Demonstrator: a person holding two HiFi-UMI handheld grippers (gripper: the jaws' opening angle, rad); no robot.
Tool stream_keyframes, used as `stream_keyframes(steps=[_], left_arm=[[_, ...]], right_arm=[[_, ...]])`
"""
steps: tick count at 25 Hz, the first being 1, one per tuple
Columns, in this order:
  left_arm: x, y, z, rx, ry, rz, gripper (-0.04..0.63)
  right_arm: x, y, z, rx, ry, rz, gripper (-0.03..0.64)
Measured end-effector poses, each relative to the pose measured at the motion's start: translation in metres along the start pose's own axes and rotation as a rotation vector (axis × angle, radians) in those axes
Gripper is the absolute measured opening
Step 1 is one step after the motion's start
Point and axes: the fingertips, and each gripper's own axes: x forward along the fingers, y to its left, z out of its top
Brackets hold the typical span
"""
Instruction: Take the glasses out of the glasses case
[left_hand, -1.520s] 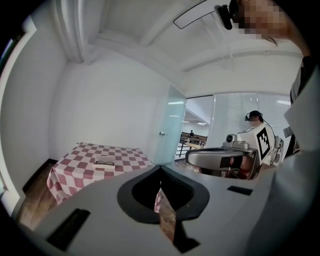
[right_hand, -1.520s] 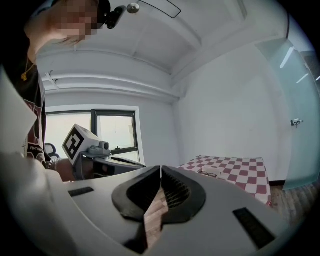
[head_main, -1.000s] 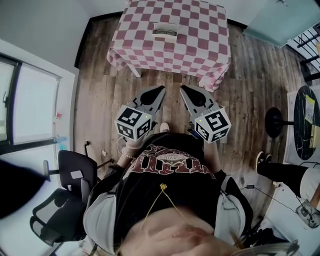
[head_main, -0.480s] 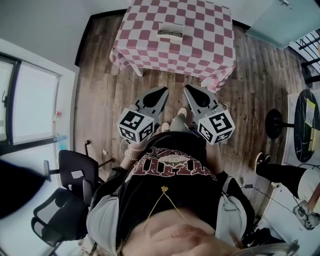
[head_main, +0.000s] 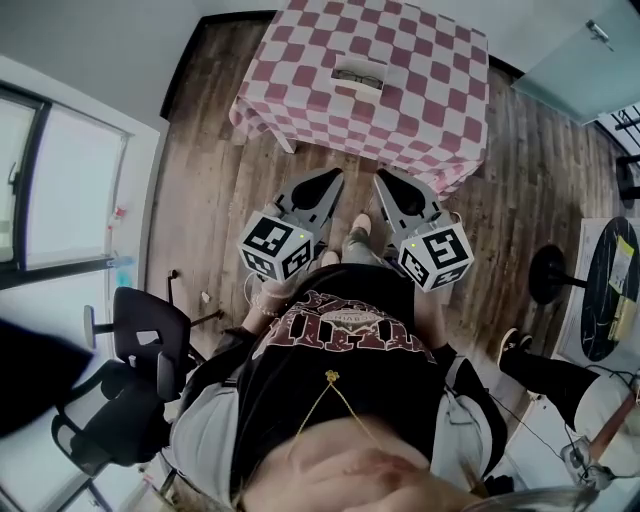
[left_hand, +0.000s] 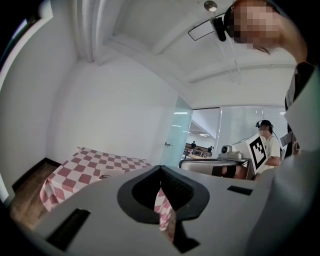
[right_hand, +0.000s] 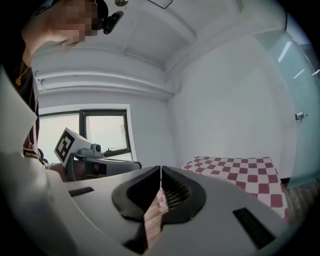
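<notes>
An open glasses case (head_main: 360, 74) with dark glasses inside lies on the red-and-white checkered table (head_main: 420, 100) at the top of the head view. The case (left_hand: 111, 173) shows as a pale box in the left gripper view. My left gripper (head_main: 333, 178) and right gripper (head_main: 383, 179) are held side by side over the wooden floor, short of the table's near edge. Both are shut with nothing between their jaws. In the right gripper view the table (right_hand: 240, 172) shows, but the case is hidden.
A black office chair (head_main: 130, 380) stands at my left by a window. A round black table (head_main: 610, 290) and a seated person's legs (head_main: 545, 370) are at the right. Wooden floor (head_main: 210, 200) lies between me and the checkered table.
The table and case have shifted slightly right and nearer in the head view as I step forward. Both grippers keep their pose, still shut.
</notes>
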Motion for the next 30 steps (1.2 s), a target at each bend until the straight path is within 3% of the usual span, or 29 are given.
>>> stream_keyframes(steps=[6,13,30], left_arm=[[0.039,0.017,0.023,0.016,-0.023,0.015,0.008],[0.077,0.030,0.038,0.081,0.018,0.065,0.008],[0.119,0.062,0.028,0.005,0.064,0.148,0.008]], right_arm=[[0.021,-0.037,0.012,-0.084,0.022,-0.009,0.023],[0.033,-0.076,0.032,-0.072,-0.004,0.033,0.023],[0.054,-0.127,0.036,-0.060,0.025,0.147,0.023]])
